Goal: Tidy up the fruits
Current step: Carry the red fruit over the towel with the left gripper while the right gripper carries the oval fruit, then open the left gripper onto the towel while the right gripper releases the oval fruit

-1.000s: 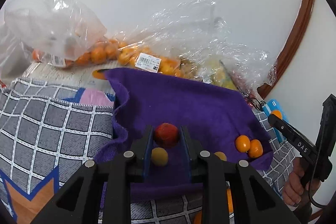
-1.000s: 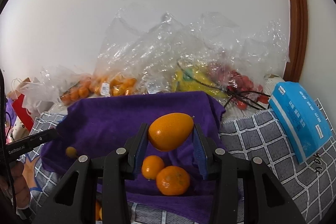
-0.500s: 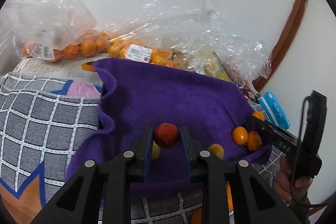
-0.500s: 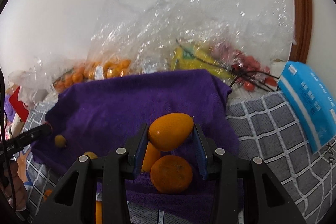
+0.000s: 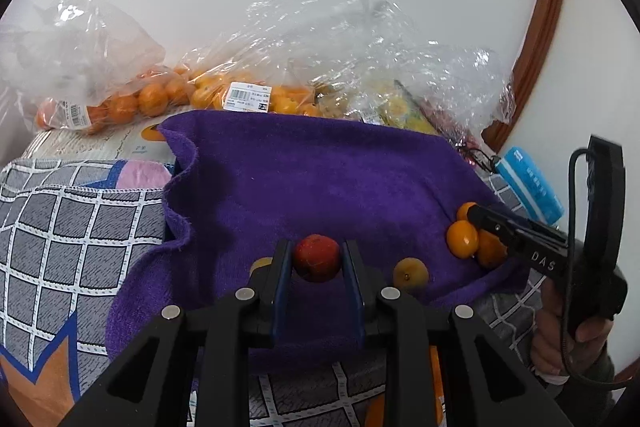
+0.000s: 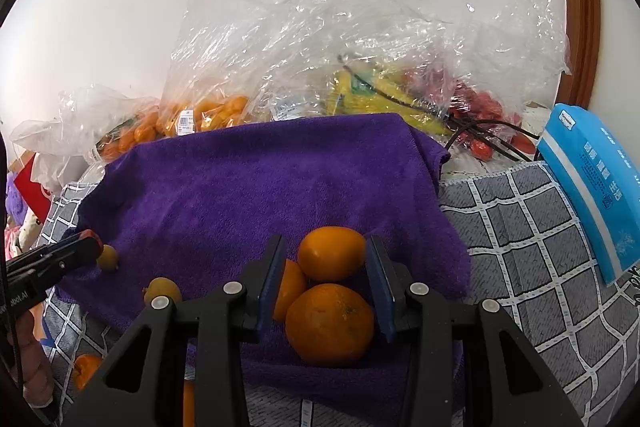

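A purple towel (image 5: pixel 320 179) (image 6: pixel 256 195) covers the middle of the bed. My left gripper (image 5: pixel 317 263) is shut on a small red fruit (image 5: pixel 317 258), just above the towel's near edge. Two small yellow fruits (image 5: pixel 410 274) lie beside it, one half hidden behind the left finger. My right gripper (image 6: pixel 326 259) holds an oval orange (image 6: pixel 331 253) between its jaws, low over two oranges (image 6: pixel 330 323) on the towel's near right corner. The right gripper also shows in the left wrist view (image 5: pixel 516 231), next to those oranges (image 5: pixel 463 239).
Clear plastic bags of oranges (image 5: pixel 140 99), bananas (image 6: pixel 372 95) and red fruit (image 6: pixel 480 115) lie along the wall behind the towel. A blue packet (image 6: pixel 592 183) lies at the right. A grey checked blanket (image 5: pixel 60 227) surrounds the towel. Loose oranges (image 6: pixel 86 367) lie near the front.
Both grippers have lowered toward the towel with their fruit. The right gripper's orange has come down onto the two oranges, and its jaws look slightly wider.
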Available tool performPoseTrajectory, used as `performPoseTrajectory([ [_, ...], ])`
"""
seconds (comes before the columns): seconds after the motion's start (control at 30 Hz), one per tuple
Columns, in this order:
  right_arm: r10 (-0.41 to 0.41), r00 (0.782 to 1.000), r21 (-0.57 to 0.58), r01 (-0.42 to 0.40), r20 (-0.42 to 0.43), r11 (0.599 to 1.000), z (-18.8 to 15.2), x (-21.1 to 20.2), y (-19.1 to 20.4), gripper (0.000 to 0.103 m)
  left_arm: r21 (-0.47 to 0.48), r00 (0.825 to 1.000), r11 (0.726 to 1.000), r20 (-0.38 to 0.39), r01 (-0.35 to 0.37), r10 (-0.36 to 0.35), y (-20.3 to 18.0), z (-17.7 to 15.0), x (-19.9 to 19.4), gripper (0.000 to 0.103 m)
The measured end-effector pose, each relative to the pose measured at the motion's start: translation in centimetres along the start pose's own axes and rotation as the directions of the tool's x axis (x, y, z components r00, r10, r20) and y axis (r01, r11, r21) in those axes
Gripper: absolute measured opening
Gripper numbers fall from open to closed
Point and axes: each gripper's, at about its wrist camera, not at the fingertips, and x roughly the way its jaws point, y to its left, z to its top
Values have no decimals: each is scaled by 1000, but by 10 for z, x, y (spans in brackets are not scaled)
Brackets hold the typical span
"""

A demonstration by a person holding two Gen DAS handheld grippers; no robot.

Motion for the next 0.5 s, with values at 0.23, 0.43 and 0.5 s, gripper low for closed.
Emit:
performPoseTrajectory([
  [0.23,2,999,6,-3,35,1000,0,-12,0,46,31,1000,999,-10,-12,12,-6,-3,3,25],
  [0.43,7,998,14,-8,67,1000,0,-21,2,49,42,1000,999,-2,-22,22,-9,-3,2,25],
  [0.5,14,997,21,-16,76,1000,0,-24,2,49,46,1000,999,-4,-23,23,-10,-3,2,31],
])
